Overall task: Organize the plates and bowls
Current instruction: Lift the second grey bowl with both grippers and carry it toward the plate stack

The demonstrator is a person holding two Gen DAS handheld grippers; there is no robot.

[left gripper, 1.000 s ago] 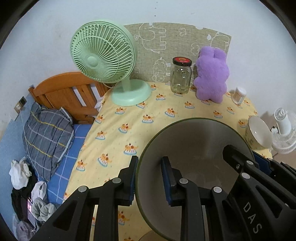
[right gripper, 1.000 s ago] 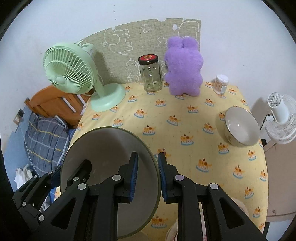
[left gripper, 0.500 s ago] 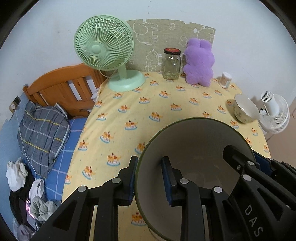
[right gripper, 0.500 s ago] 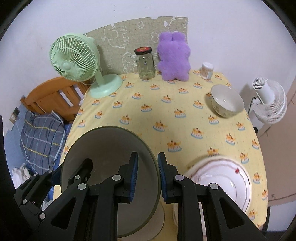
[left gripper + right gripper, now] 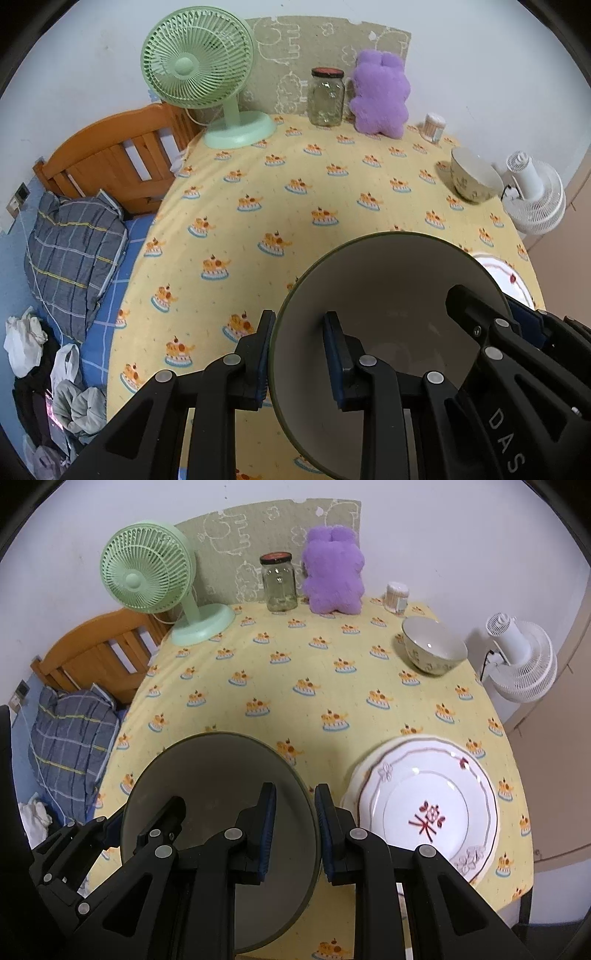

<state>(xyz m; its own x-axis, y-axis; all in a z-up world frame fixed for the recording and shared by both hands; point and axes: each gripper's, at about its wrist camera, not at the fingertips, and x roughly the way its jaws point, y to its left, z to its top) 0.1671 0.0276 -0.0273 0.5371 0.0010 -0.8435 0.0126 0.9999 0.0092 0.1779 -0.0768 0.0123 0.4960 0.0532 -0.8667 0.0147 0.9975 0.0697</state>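
Both grippers hold one large grey bowl with a dark green rim (image 5: 388,295) (image 5: 214,771) above the near part of the table. My left gripper (image 5: 299,358) is shut on its left rim. My right gripper (image 5: 295,823) is shut on its right rim. A white plate with a red flower pattern (image 5: 424,805) lies on the table at the near right, on top of another plate; it shows partly in the left wrist view (image 5: 506,273). A smaller cream bowl (image 5: 434,650) (image 5: 472,181) stands upright at the far right.
The table has a yellow cloth (image 5: 295,672). Along its back stand a green fan (image 5: 155,579), a glass jar (image 5: 279,581), a purple plush toy (image 5: 332,576) and a small white container (image 5: 397,596). A bed with pillow (image 5: 74,251) lies left; a white fan (image 5: 521,661) stands right.
Both grippers, with the grey bowl between them, have drawn back and up from the table's far side. The flowered plate has come into view at the near right.
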